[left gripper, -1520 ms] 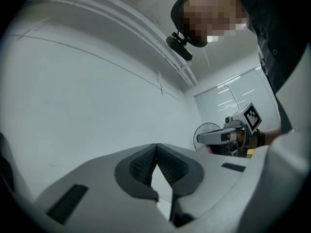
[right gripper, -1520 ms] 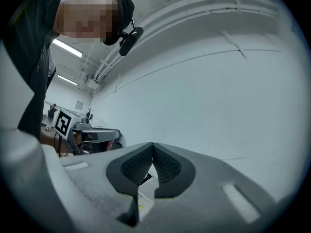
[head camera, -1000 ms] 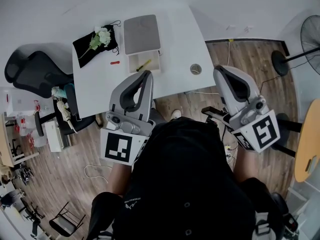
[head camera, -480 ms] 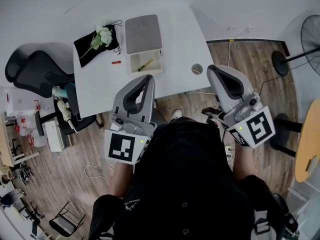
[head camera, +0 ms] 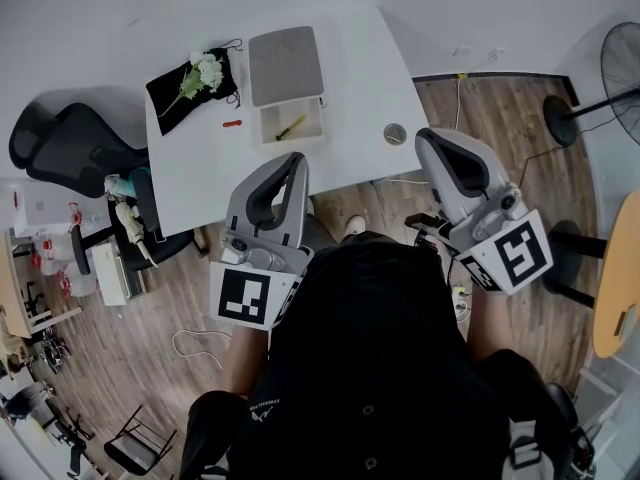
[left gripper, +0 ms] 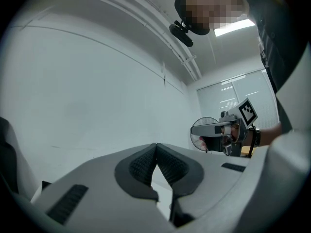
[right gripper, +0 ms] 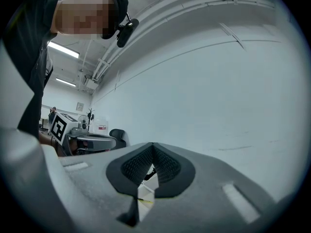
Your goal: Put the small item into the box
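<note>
A small red item [head camera: 232,124] lies on the white bench [head camera: 200,173], just left of the open white box [head camera: 262,126]. It looks light, thin and stiff, so I'd pinch it across its middle. My left gripper [head camera: 293,160] and right gripper [head camera: 424,140] hover near the bench's front edge — jaws pressed together, holding nothing.

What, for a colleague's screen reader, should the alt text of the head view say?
Seen from above, a person in black holds a left hand-held gripper and a right hand-held gripper, both shut and empty, short of a white table. On it lie an open box holding a yellow item, a red item and a flower on black cloth.
</note>
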A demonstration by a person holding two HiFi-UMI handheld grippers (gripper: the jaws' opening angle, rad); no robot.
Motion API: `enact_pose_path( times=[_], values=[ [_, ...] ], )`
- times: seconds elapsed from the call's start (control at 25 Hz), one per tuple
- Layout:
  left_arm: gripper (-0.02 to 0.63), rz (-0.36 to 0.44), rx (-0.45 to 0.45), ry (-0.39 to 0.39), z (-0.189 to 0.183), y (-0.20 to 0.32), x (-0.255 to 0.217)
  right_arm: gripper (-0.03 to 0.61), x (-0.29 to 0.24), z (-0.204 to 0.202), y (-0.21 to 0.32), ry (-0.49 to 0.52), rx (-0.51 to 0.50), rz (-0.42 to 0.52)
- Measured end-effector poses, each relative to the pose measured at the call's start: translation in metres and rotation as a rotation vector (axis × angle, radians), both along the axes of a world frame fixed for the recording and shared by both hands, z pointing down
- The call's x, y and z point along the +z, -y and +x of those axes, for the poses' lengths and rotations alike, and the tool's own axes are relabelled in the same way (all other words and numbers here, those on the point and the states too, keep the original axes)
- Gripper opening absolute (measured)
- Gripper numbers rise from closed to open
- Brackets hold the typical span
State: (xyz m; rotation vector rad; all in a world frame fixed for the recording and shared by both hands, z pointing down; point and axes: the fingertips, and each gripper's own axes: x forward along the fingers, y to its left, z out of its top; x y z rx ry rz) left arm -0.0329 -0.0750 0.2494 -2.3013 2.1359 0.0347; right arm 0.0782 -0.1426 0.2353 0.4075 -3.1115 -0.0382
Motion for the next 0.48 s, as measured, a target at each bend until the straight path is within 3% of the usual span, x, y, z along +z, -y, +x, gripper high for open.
enact_pose_path(
  times=[0.2, 0.48],
  values=[
    [0.005, 0.012, 0.006, 0.030, 0.0016, -0.0027, 0.0012, 0.000, 0.0041, 0.0045, -0.0002, -0.013, 0.007, 0.001],
    [0.005, -0.003, 0.016, -0.006, 0.0032, -0.0040, 0.0018, 0.002, 0.0031, 0.0055, 0.0046, -0.023, 0.031, 0.025]
  ],
)
